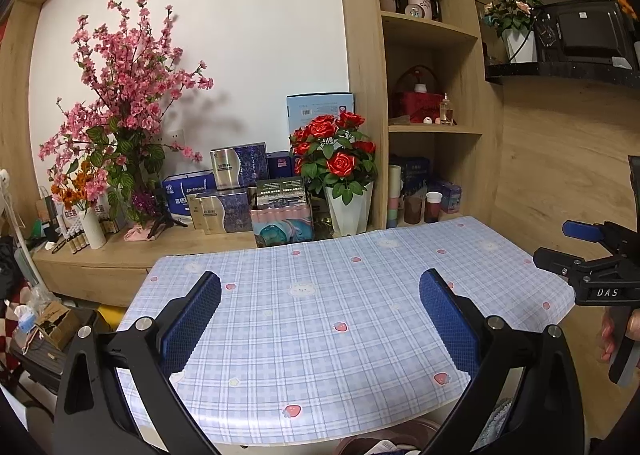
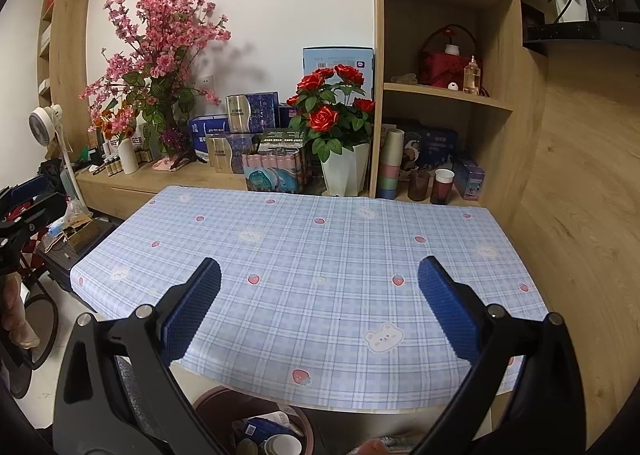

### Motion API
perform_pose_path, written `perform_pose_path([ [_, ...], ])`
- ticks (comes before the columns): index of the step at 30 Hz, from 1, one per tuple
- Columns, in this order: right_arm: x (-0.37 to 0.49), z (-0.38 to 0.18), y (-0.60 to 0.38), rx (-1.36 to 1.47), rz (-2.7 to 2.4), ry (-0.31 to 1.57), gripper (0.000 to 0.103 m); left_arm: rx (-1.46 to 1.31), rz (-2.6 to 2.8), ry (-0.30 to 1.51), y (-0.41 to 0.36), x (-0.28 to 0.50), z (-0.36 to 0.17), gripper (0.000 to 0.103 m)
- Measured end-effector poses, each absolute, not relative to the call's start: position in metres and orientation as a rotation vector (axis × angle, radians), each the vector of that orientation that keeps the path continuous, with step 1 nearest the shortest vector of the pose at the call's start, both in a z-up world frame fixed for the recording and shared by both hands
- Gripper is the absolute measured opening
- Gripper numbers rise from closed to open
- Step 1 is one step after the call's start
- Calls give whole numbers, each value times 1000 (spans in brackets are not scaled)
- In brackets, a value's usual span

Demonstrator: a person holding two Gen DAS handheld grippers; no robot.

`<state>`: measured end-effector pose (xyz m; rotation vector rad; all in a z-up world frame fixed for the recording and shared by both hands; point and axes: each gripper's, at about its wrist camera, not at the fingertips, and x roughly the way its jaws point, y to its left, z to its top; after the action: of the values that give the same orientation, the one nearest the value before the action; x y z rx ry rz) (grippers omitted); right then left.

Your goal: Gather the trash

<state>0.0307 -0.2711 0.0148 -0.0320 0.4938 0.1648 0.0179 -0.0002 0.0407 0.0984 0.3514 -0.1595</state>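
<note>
My left gripper [image 1: 320, 291] is open above the near part of a table [image 1: 320, 319] covered in a blue plaid cloth with strawberry prints; nothing sits between its fingers. My right gripper [image 2: 319, 283] is open too, over the same table [image 2: 320, 255], and holds nothing. The right gripper [image 1: 560, 247] also shows at the right edge of the left wrist view, held by a hand. A dark round bin [image 2: 260, 427] stands below the table's near edge, holding a cup, a blue packet and other trash. No loose trash shows on the cloth.
Behind the table a wooden sideboard [image 1: 120, 255] carries boxes, pink blossom branches [image 1: 128, 95] and a pot of red roses [image 1: 340, 159]. Shelves [image 1: 432, 127] at the right hold mugs, cups and a red basket. A fan [image 2: 44, 119] and clutter stand at the left.
</note>
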Motion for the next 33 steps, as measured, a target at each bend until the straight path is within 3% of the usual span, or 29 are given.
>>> perform_pose_path([
  [33,35,6,-265,-52,180,525,97,137,-166,354,-10,18,37,97],
])
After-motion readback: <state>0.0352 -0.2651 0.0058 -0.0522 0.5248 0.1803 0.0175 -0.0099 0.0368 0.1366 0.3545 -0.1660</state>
